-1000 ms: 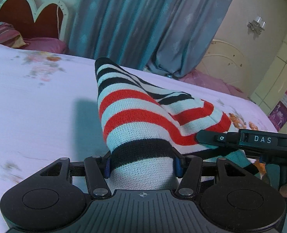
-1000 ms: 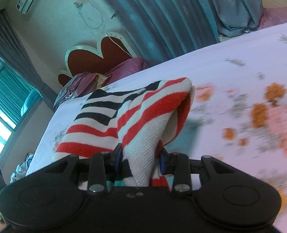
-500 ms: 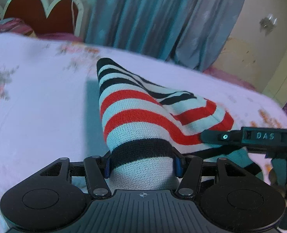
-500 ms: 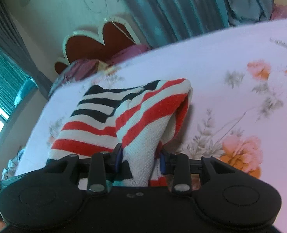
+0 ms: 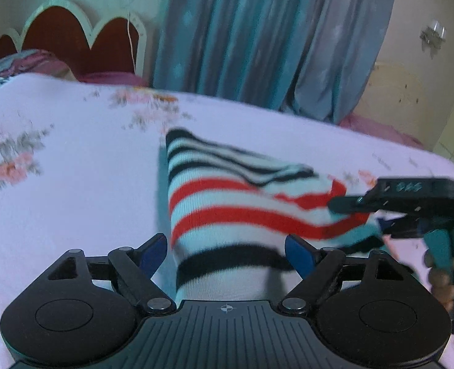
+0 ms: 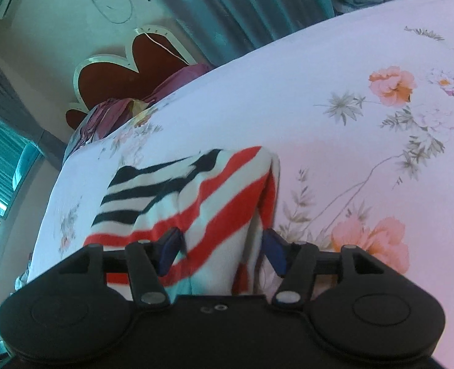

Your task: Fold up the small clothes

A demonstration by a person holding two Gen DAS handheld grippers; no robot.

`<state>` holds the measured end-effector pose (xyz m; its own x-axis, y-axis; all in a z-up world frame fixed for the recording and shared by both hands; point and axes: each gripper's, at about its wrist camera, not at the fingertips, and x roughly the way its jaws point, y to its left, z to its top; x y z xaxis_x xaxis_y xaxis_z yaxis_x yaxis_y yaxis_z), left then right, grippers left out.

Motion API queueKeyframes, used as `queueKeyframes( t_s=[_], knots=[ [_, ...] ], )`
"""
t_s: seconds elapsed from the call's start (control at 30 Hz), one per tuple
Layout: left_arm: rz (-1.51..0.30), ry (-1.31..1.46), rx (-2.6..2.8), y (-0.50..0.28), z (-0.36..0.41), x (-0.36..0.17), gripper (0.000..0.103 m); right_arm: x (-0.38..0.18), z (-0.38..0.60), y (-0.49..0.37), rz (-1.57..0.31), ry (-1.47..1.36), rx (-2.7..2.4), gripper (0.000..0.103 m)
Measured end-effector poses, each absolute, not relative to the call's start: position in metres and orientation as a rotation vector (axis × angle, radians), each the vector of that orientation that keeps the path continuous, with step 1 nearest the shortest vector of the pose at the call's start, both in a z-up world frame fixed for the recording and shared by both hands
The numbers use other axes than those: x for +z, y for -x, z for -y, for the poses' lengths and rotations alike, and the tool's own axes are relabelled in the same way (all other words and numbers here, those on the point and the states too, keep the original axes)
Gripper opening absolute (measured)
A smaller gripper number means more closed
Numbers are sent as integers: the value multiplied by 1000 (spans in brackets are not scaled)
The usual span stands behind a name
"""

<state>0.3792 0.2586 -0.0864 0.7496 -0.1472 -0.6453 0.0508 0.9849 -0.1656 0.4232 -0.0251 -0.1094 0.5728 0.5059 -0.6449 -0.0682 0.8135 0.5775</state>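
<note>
A small knit garment [image 5: 242, 203] with black, red and pale stripes lies folded on the floral bedsheet [image 5: 67, 190]. My left gripper [image 5: 226, 250] is open, its blue pads apart on either side of the garment's near edge. My right gripper [image 6: 220, 250] is open too, its pads spread around the garment's [image 6: 196, 196] other corner. The right gripper also shows at the right of the left wrist view [image 5: 389, 206], over the garment's right end.
A scalloped red headboard [image 5: 70, 40] and pillows [image 5: 27, 64] stand at the head of the bed. Blue-grey curtains [image 5: 257, 37] hang behind the bed. Floral prints [image 6: 389, 86] cover the sheet to the right of the garment.
Both grippers were shut on the striped garment and have now opened, letting it go. The garment has dropped lower onto the sheet.
</note>
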Motion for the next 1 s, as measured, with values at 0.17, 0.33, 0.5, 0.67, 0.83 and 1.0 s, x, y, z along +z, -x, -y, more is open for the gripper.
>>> queueKeyframes(
  t_s=[0.17, 0.33, 0.5, 0.67, 0.83, 1.0],
  knots=[
    [-699, 136, -117, -390, -253, -76, 83, -108, 17, -432, -900, -497, 346, 41],
    [-763, 147, -65, -414, -248, -96, 83, -105, 12, -437, -869, -423, 342, 33],
    [-810, 179, -44, -419, -250, -113, 83, -116, 22, -445, -899, -451, 344, 41],
    [-781, 159, -39, -404, -248, -100, 83, -100, 43, -435, -871, -504, 335, 44],
    [-799, 113, -12, -409, -243, -101, 83, -88, 36, -437, -834, -428, 310, 40],
    [-820, 142, -3, -413, -244, -105, 83, -106, 18, -447, -906, -311, 265, 31]
  ],
)
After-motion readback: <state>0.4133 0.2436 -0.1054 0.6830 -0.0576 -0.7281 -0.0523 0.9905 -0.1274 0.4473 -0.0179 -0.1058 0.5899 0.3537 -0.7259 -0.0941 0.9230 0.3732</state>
